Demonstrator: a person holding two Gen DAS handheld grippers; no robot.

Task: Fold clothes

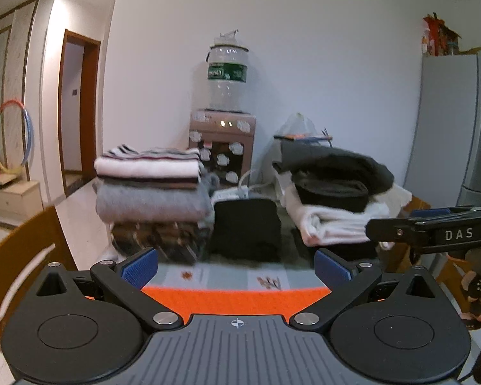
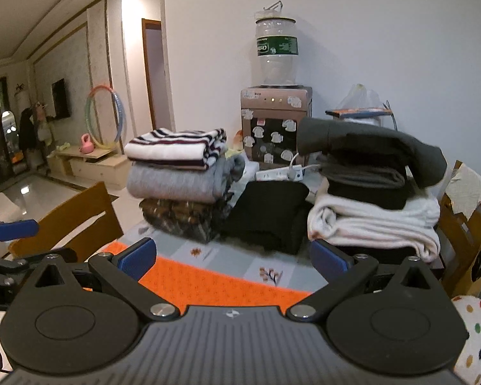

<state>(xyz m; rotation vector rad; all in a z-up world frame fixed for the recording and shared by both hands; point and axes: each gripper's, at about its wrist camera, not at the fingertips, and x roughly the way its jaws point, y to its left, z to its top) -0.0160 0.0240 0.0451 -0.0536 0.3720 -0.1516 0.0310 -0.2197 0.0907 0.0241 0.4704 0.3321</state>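
Two hand-held grippers raised level above a table, both released and holding nothing. Left gripper with blue pads spread wide; right gripper likewise spread, nothing between the pads.

Directly below and just ahead of both, a flat orange textured cloth on the pale patterned tablecloth, long edge running crosswise to the fingers, near edge hidden under the gripper bodies. Seemingly the next garment for folding, though too little shown to tell what kind.

Farther back, well apart from either gripper, finished work: at left a stack of a striped white-and-dark folded top on a grey knit sweater on a brown patterned garment; in the middle a black folded garment; at right a dark grey-green garment slumped over a thick white folded blanket-like piece.

Neither gripper clearly nearer the orange cloth; the left over its left part, the right over its right part. Likely next: a drop straight down to pinch the near edge at both ends and carry it away towards the stacks. Risk: pinching the tablecloth along with it.
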